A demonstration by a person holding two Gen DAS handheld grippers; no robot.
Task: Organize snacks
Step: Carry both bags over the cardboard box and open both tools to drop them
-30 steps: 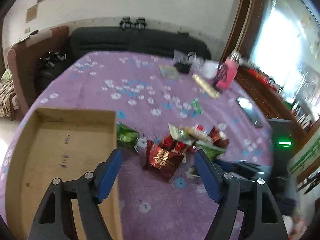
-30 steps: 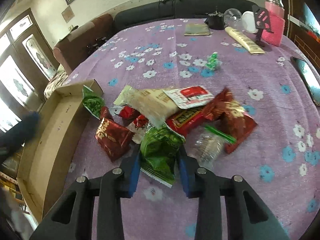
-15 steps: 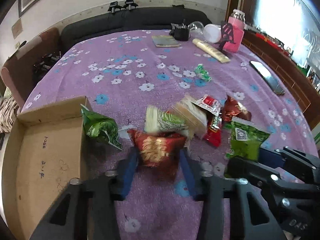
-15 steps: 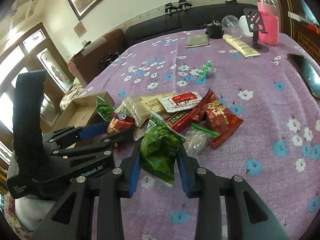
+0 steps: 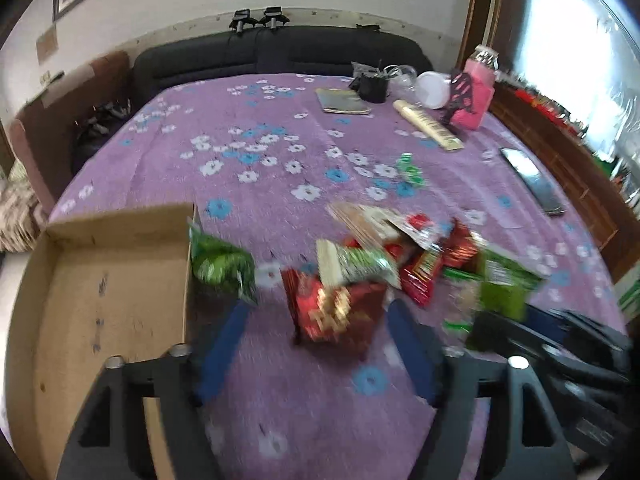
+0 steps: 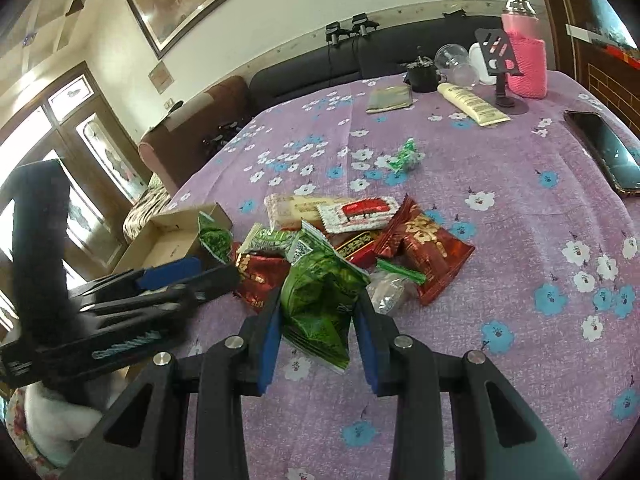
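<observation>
A pile of snack packets lies on the purple flowered cloth (image 5: 280, 152). A red-and-gold packet (image 5: 336, 312) sits between the fingers of my left gripper (image 5: 318, 312), whose jaws are opening and whose pads stand off it. In the right wrist view my right gripper (image 6: 320, 330) is shut on a green packet (image 6: 316, 300) raised a little above the pile. That green packet (image 5: 504, 284) and the right gripper (image 5: 516, 316) also show, blurred, in the left wrist view. An open cardboard box (image 5: 100, 300) lies at the left, with another green packet (image 5: 220, 264) against its wall.
A phone (image 5: 532, 184) lies near the table's right edge. At the far end stand a pink bottle (image 5: 476, 96), a cream tube (image 5: 428, 124), a black cup (image 5: 374, 86) and a notebook (image 5: 342, 100). A small green sweet (image 5: 410, 166) lies alone. A dark sofa (image 5: 280, 52) runs behind.
My left gripper moved in onto the red-and-gold packet, narrowed around it, then spread wide again. My right gripper kept its grip on the green packet and shifted slightly.
</observation>
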